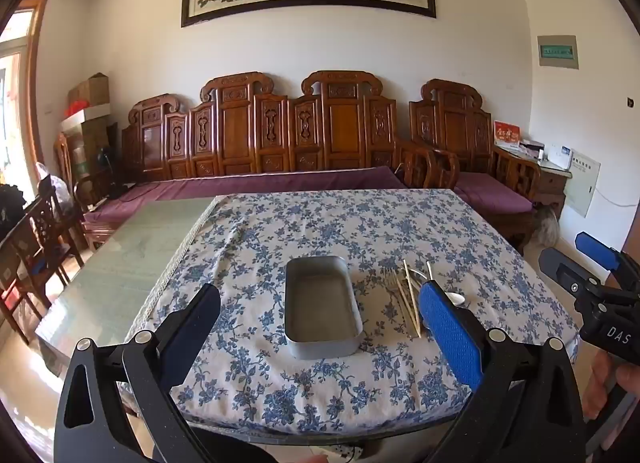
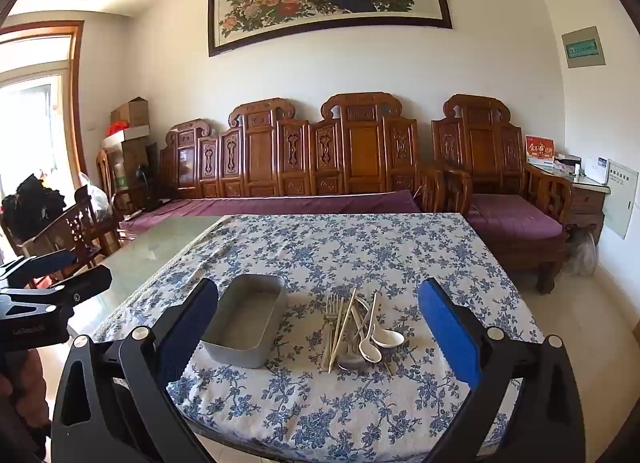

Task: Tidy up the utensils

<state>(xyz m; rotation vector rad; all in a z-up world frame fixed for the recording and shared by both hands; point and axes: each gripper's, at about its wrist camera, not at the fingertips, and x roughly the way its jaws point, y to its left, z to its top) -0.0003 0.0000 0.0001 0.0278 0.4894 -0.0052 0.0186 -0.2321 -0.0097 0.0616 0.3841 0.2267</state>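
Observation:
A grey metal tray [image 1: 322, 305] [image 2: 248, 317] stands with nothing in it on the blue-flowered tablecloth. To its right lies a heap of utensils [image 2: 356, 333] [image 1: 404, 295]: metal forks [image 2: 332, 309], wooden chopsticks [image 2: 340, 333], white soup spoons [image 2: 380, 339] and a metal spoon [image 2: 351, 359]. My left gripper [image 1: 320, 327] hangs open in front of the tray, which sits between its fingers in that view, untouched. My right gripper [image 2: 320, 327] is open too, held back from the heap with nothing between its fingers. It also shows at the right edge of the left wrist view [image 1: 580, 259].
The tablecloth [image 2: 360, 247] covers the right part of the table; bare glass top [image 1: 132, 247] lies to the left. A carved wooden bench with purple cushions [image 2: 300, 203] stands behind the table. Wooden chairs [image 1: 44, 231] are at the left. A hand [image 1: 612, 383] holds the right gripper.

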